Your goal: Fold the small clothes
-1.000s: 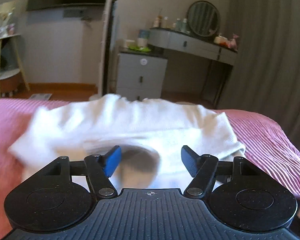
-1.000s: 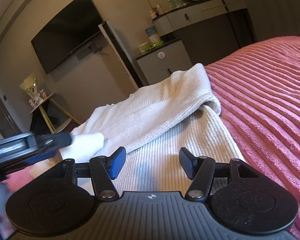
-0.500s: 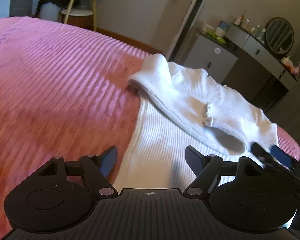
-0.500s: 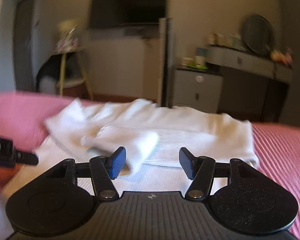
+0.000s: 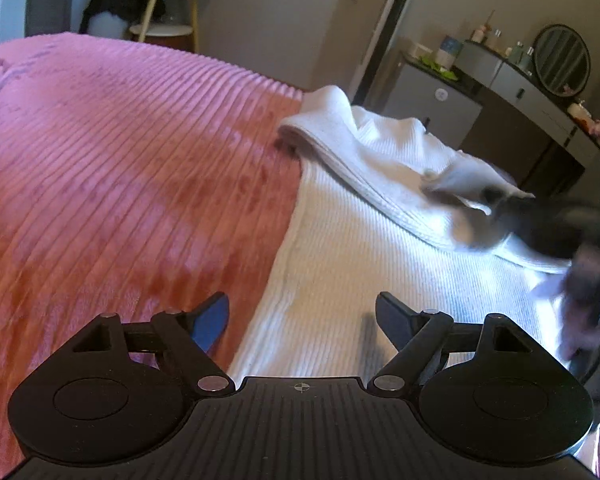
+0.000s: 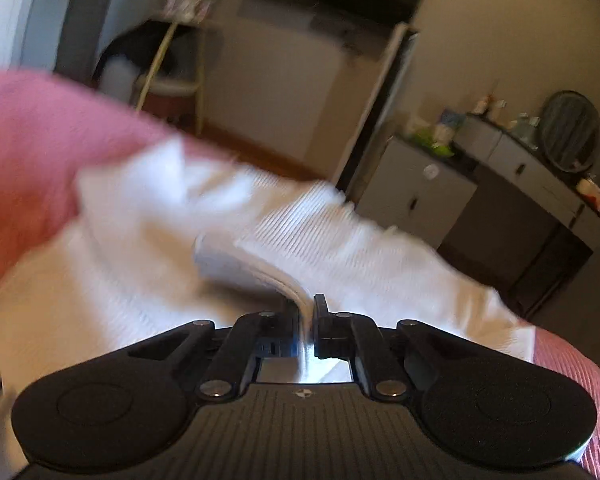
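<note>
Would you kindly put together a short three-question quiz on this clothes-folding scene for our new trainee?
1. True or false: the right tongs are shut on a fold of the white top.
2. Which cover lies under the white top? A) pink ribbed blanket B) grey sheet C) bare wooden boards
3. Fill in the blank: in the left wrist view, the left tongs have nothing between the tips, and they sit over the top's ____ edge, next to the blanket.

Key
1. True: white cloth is pinched between the closed tips.
2. A.
3. Left; the left tongs are opening.
</note>
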A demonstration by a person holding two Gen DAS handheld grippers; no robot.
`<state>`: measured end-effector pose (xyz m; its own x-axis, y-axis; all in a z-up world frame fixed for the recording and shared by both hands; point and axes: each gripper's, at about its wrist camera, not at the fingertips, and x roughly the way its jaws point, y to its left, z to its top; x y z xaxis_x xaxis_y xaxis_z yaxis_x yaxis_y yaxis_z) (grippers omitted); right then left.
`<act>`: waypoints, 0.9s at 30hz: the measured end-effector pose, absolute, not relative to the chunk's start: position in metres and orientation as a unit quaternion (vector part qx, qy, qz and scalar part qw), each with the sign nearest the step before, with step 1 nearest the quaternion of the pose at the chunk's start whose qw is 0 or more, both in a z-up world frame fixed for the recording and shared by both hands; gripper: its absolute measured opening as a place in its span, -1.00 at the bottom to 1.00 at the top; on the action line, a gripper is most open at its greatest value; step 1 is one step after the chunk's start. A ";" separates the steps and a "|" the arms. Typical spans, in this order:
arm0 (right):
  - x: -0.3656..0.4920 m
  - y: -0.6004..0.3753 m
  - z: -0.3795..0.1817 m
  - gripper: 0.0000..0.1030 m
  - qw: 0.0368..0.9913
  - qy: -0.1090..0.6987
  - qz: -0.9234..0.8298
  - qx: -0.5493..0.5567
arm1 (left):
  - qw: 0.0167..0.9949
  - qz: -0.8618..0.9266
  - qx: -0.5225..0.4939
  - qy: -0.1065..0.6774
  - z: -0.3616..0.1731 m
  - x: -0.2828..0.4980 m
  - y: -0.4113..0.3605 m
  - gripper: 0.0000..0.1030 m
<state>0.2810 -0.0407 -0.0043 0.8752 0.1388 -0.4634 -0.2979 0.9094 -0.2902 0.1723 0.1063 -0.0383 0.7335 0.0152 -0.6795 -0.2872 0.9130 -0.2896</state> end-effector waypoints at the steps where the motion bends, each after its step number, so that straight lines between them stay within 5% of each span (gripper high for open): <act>1: 0.283 -0.053 0.010 -0.88 0.963 0.208 0.105 -0.138 | 0.910 0.084 -0.197 0.355 -0.039 0.172 0.108 0.66; 7: 0.282 -0.126 0.040 -0.87 0.987 0.136 0.080 0.043 | 0.911 0.086 -0.210 0.345 -0.039 0.171 0.111 0.66; 15: 0.310 -0.215 -0.045 -0.71 0.920 0.304 0.012 0.247 | 0.917 0.088 -0.178 0.346 -0.044 0.171 0.101 0.68; 27: 0.310 -0.223 -0.034 -0.86 0.932 0.253 0.023 0.257 | 0.922 0.085 -0.174 0.335 -0.046 0.168 0.098 0.72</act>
<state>0.3097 -0.2226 -0.0337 0.8714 0.1729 -0.4591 0.0869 0.8666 0.4914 0.1683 0.0977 -0.0464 0.7615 0.0399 -0.6470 -0.2733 0.9248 -0.2647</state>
